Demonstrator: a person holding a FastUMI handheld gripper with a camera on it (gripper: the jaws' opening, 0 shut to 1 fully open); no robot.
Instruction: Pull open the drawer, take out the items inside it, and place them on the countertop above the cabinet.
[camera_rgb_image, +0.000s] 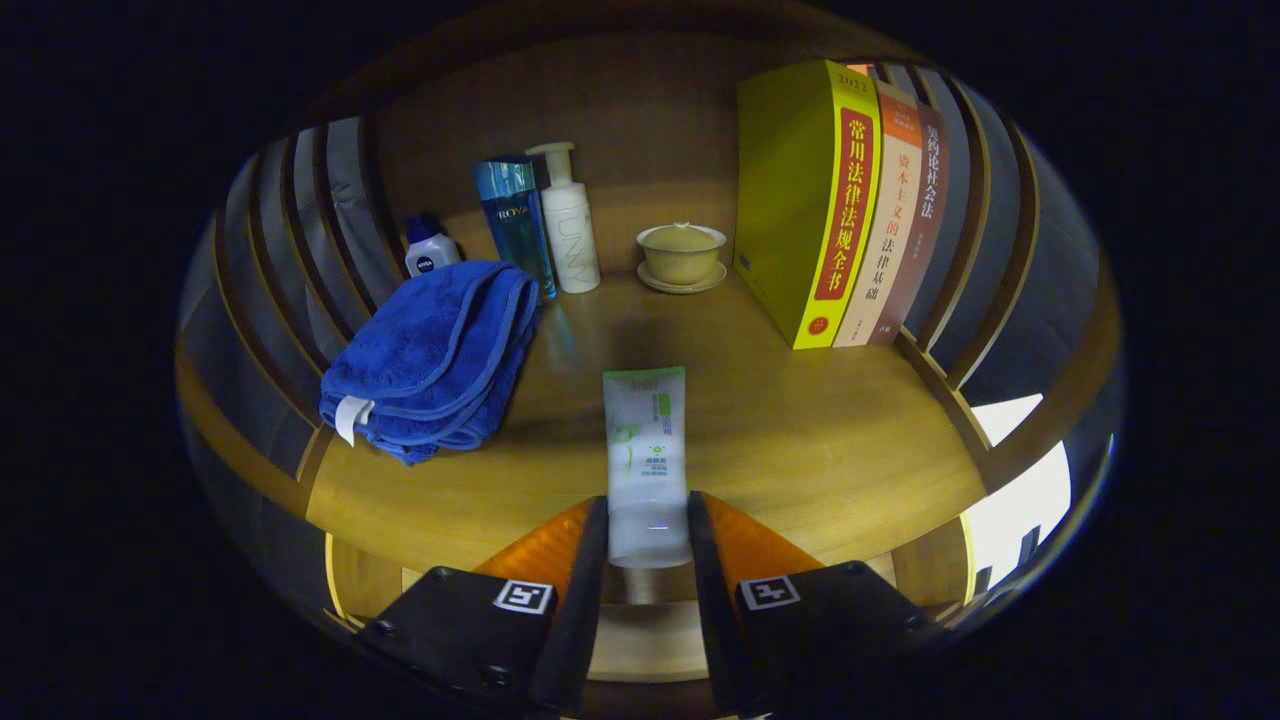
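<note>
On wooden countertop (800, 440): soft plastic tube (646, 460), flat, crimped end pointing away. Gripper (647, 525) clamped on tube's near cap end, both fingers pressing its sides. Beyond, left: folded plush blue towel (430, 360). Back: bottles (545, 225), glazed lidded cup (681, 252) on saucer. Right: upright books (840, 200).

My one camera rides just behind my fingers (648, 535), looking forward along them. It faces slightly down onto the wooden countertop (800, 430), close, toward the back wall (650, 130).
</note>
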